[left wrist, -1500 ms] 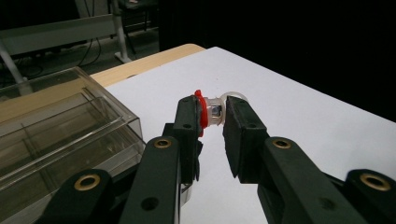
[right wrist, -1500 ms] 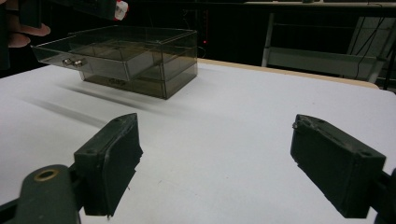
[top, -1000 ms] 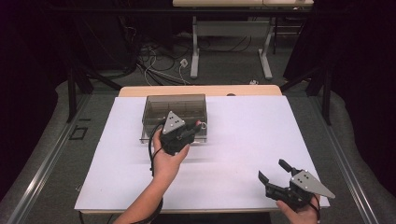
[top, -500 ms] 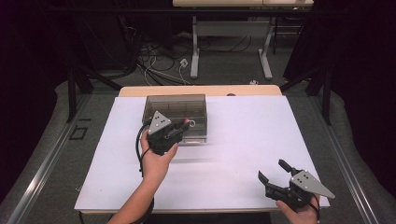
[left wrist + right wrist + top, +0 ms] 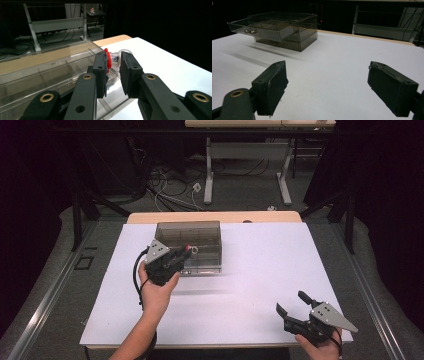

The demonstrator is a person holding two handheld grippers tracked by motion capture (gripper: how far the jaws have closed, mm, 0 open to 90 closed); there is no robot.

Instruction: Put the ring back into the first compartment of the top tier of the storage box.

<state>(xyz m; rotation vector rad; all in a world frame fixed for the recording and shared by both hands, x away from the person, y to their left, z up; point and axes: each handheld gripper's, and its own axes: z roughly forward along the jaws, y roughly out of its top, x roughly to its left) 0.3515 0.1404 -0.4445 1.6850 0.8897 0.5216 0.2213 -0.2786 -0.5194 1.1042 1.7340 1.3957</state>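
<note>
Gripping a small red-capped item (image 5: 110,60) over the clear drawer box (image 5: 192,240), the left tongs (image 5: 113,72) risked dropping it outside a compartment. Right tongs (image 5: 327,90) stood apart, idle above the worktop (image 5: 260,270).

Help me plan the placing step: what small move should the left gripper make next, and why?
Probably ease the left gripper down over the pulled-out drawer of the clear box before letting go. Its fingers are shut on a small red-capped clear piece, held right by the box, and the drawer stands open.
</note>
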